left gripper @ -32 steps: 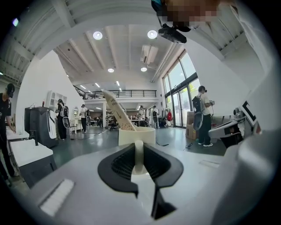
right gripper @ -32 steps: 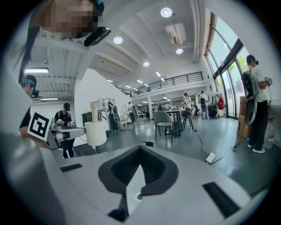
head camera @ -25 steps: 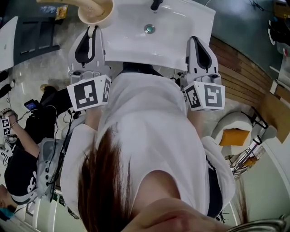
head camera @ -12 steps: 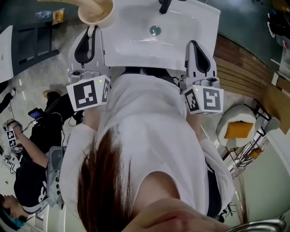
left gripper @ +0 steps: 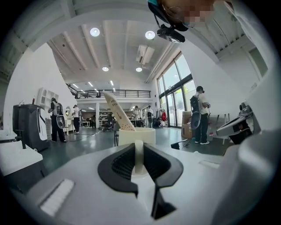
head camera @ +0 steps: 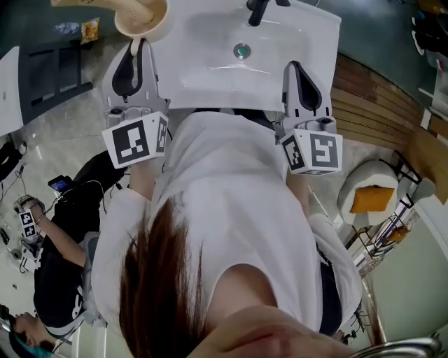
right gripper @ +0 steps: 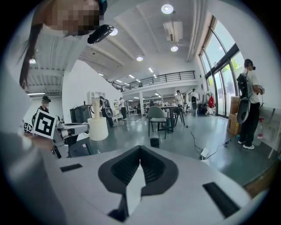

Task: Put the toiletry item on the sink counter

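Note:
A cream cup [head camera: 143,17] with a toothpaste tube [left gripper: 116,110] standing in it hangs at the left far corner of the white sink [head camera: 203,70]. My left gripper [head camera: 137,47] is shut on the cup's thin white handle [left gripper: 138,151]; in the left gripper view the cup [left gripper: 137,135] stands just past the jaws of the left gripper [left gripper: 138,154]. Whether the cup rests on the sink I cannot tell. My right gripper [head camera: 294,67] is held at the sink's front right edge. The right gripper [right gripper: 139,154] is shut with nothing in it. The cup [right gripper: 97,127] also shows far left there.
The basin has a drain [head camera: 241,50] and a dark faucet [head camera: 257,10] at its far side. A person [head camera: 49,280] sits on the floor at the left. A stool with an orange cushion [head camera: 367,199] stands at the right, beside wooden decking [head camera: 378,112].
The sink has slid a little right and down in the head view and the floor has shifted. Both grippers keep their hold and pose; the cup stays in the left gripper.

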### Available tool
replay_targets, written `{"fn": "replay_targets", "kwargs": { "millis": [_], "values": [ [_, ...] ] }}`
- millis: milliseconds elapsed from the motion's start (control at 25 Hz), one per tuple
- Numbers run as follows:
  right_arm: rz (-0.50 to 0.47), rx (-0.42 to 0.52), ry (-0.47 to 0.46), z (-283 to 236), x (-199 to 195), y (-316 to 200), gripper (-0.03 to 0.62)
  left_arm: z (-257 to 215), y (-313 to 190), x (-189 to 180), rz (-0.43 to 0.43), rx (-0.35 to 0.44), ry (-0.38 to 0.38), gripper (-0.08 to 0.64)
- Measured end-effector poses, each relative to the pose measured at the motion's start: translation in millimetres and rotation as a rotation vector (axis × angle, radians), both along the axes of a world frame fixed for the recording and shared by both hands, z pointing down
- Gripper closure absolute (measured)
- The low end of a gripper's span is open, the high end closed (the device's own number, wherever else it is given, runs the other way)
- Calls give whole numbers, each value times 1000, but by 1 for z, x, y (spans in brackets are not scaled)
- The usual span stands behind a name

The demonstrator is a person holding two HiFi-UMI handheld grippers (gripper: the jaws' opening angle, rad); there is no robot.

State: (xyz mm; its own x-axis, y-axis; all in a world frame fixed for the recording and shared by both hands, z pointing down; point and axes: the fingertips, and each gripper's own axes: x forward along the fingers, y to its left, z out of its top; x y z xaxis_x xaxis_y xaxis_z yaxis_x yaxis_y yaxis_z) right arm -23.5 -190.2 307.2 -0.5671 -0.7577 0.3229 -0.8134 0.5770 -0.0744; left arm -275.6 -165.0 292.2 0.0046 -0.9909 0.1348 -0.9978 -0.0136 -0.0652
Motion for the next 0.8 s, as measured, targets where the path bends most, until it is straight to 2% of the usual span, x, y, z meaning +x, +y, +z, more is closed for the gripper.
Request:
{"fn": "replay_targets", "kwargs": {
  "millis": [240, 800],
  "values": [
    [1, -2, 5, 3, -6, -8, 588, 6, -15, -16, -37, 17, -8, 511],
    [44, -10, 28, 8, 8, -18, 588, 23, -55, -23, -36, 31, -18, 511]
  ]
}}
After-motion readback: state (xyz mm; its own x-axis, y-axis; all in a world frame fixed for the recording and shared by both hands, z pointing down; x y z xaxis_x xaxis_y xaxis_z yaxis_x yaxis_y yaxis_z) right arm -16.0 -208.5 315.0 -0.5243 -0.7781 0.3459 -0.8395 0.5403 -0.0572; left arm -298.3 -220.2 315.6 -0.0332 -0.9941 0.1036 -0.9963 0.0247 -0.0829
